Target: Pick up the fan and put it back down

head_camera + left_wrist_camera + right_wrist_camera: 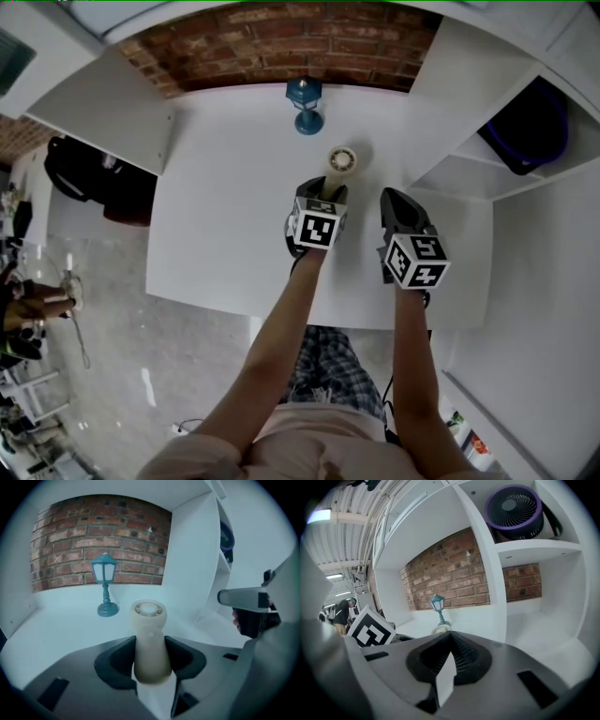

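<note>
a smooth cream plastic hand fan (148, 634), with a round slotted head on a tapering handle, is clamped by its handle between the dark pads of the left claw (322, 195). the jaws are parted only by the handle's width. it is held over the flat white table (216, 206), head pointing to 12 o'clock in the head view; whether its foot touches the table cannot be told. the right claw (449, 654), at 3 o'clock of the left, is closed on nothing, its ribbed black pads tip to tip. one teal lantern-shaped lamp (306, 103) on a round foot stands at 11 o'clock of the fan, before a rough red brick wall (281, 42). at 3 o'clock of the fan, a white shelf compartment (543, 548) holds one round black desk fan (513, 509) with a purple rim. fans: two; lamps: one; claws: two.
</note>
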{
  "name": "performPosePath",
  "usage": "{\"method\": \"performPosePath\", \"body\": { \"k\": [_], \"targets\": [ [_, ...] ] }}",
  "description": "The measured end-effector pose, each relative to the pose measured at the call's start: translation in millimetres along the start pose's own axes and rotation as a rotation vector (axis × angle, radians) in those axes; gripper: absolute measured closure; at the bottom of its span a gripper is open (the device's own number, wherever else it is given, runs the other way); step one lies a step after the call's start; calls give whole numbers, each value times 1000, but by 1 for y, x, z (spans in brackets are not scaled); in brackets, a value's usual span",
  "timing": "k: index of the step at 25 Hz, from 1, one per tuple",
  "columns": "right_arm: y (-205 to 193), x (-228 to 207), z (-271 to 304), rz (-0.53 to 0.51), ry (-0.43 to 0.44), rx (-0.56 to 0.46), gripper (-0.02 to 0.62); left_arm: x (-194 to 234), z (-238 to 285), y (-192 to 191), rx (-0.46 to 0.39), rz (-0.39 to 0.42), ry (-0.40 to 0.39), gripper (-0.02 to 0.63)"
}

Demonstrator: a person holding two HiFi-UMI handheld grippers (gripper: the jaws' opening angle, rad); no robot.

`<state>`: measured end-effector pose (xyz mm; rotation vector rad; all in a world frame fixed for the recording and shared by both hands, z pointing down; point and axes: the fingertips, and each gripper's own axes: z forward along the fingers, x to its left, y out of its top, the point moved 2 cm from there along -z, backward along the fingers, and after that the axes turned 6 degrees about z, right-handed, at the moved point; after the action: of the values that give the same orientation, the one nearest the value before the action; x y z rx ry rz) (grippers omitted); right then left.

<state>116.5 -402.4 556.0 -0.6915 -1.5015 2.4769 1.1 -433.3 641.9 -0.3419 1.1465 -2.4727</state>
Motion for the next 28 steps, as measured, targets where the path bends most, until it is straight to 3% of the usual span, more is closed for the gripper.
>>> {"method": "performPosePath", "body": {
  "k": [8,10,12,14,17,23,28],
  "targets": [
    [3,-5,0,4,-4,-10,578,-6,13,-21,98,25,-36,400],
    [3,-6,-1,7,-7,-12,578,-8,11,-19,83,11,-56,384],
    [2,-7,-3,13,-11,-15,578,-9,8,-17,61,1,-75,281],
    [3,-8,-3,16,-12,-18,578,-10,2,-12,37,16,-82,248],
    [4,-8,-4,18,-13,-21,578,-8,-4,-8,18,53,-70,235],
    [6,-7,-6,12,-13,-24,578,-4,-18,1,-34,28,-54,232],
    [12,0,-18,11,-18,-37,578,4,-54,21,-151,-56,-54,235]
  ]
}}
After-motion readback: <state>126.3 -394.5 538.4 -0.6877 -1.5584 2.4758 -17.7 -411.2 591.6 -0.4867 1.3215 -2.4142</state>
